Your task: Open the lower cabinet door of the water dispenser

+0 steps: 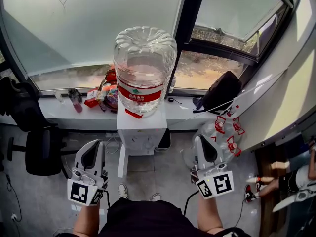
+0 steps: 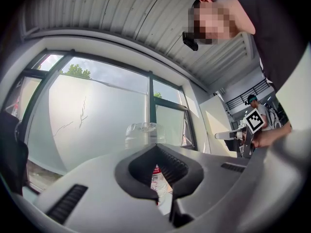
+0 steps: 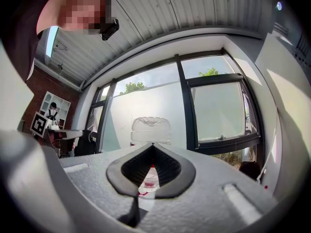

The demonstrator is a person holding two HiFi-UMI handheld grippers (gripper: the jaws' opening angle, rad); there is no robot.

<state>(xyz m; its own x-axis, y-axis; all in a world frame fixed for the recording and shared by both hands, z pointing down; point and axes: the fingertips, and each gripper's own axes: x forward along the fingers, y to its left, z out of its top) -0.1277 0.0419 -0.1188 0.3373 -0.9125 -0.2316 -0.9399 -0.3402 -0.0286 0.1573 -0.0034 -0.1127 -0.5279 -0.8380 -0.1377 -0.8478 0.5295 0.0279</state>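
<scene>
The left gripper has its 2 jaws closed tip to tip with nothing between them. The right gripper is closed and empty as well. Both are held clear of everything, over bare grey floor, 1 on each side of the water dispenser.

A strip of open floor separates the jaw tips from the dispenser's front. On the left, a black office chair stands near the left gripper. On the right, a wrapped pile of small red-capped bottles lies close beside the right gripper, with the angled wall behind it.

The dispenser is a white box standing on the floor with its back to the window sill, about midway along it. A large clear water bottle with a red label band sits inverted on top.

The steep angle squeezes the dispenser's front, so its lower cabinet door cannot be read. A narrow white panel stands below the left front corner, and I cannot tell whether it is that door. Both gripper views show only the bottle above the gripper bodies.

Red packets lie on the sill left of the dispenser, and a black bag lies on it to the right. Frosted window panes fill the wall behind.
</scene>
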